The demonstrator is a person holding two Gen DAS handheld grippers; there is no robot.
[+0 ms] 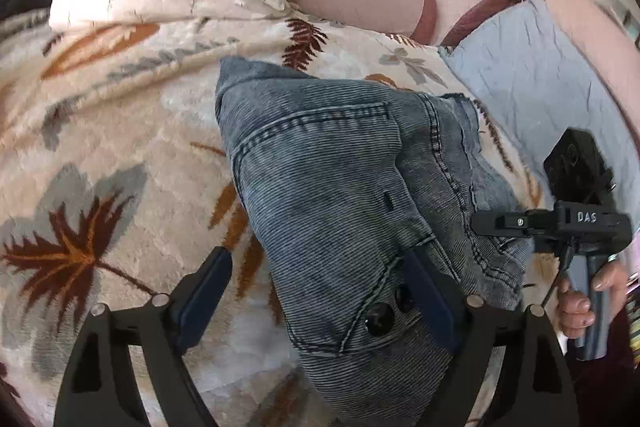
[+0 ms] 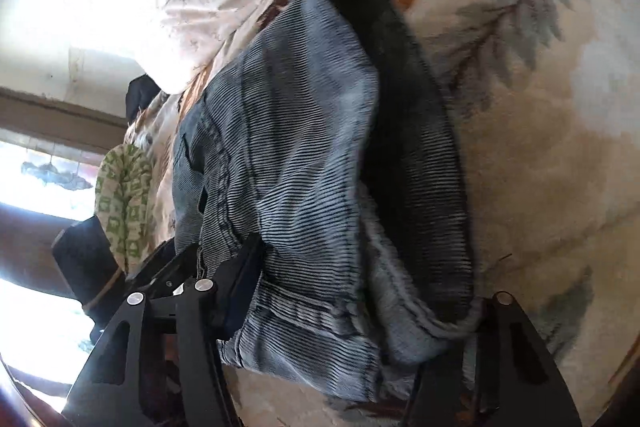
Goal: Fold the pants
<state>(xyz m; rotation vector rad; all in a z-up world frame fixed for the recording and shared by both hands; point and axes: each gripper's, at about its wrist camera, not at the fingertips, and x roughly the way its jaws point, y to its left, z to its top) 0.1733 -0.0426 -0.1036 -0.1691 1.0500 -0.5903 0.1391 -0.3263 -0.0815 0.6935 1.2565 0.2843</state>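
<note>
The folded pants (image 1: 320, 195) lie on the leaf-print blanket (image 1: 120, 155), long axis running away from both hand-held grippers. The left hand-held gripper (image 1: 320, 291) straddles their near end, jaws released; the right hand-held gripper (image 2: 360, 291) brackets the waistband, its grip unclear.

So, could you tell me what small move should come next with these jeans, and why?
Probably close the left gripper on the waistband: its jaws stand open astride the jeans near the buttons, while the right gripper already has denim bunched between its fingers.

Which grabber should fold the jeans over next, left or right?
Right, probably. The right gripper has the jeans bunched between its fingers; the left gripper stands open, one finger off on the blanket.
</note>
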